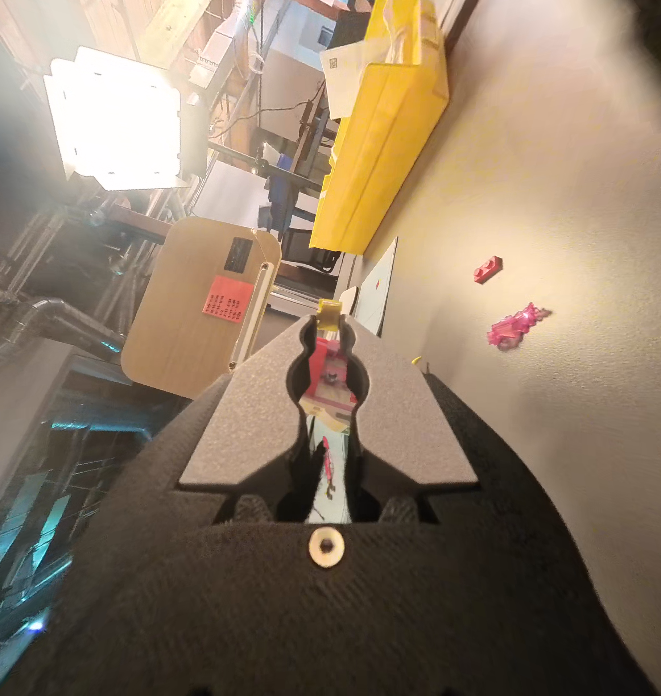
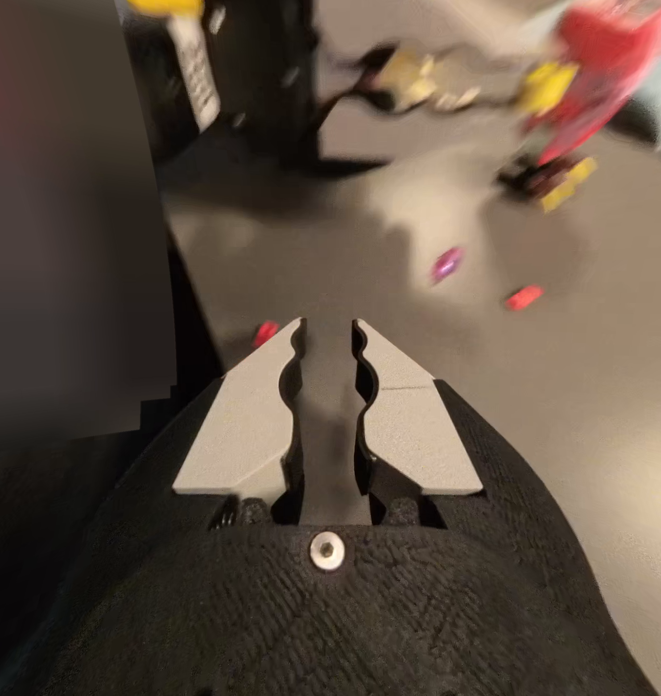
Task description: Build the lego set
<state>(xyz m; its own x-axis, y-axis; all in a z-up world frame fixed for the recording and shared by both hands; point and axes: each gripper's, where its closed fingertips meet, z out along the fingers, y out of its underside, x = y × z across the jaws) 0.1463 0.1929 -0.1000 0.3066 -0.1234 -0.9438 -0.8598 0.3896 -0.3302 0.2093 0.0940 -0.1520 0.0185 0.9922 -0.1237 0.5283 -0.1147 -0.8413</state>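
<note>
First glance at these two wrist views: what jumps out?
The left tongs grip a small yellow piece at their tips, lifted off the table, with a bright light panel glaring behind. On the grey table lie a red brick and a pink translucent piece. The right tongs stand open over bare tabletop.

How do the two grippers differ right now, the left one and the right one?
The left gripper is closed on a small yellow piece pinched at its fingertips; the right gripper has a clear gap between its fingers with only bare table showing through.
The left gripper is tipped sideways, with the table running up its right side; the right gripper points out over the table, beside a small red brick.
Both have grey fingers on a black body.
</note>
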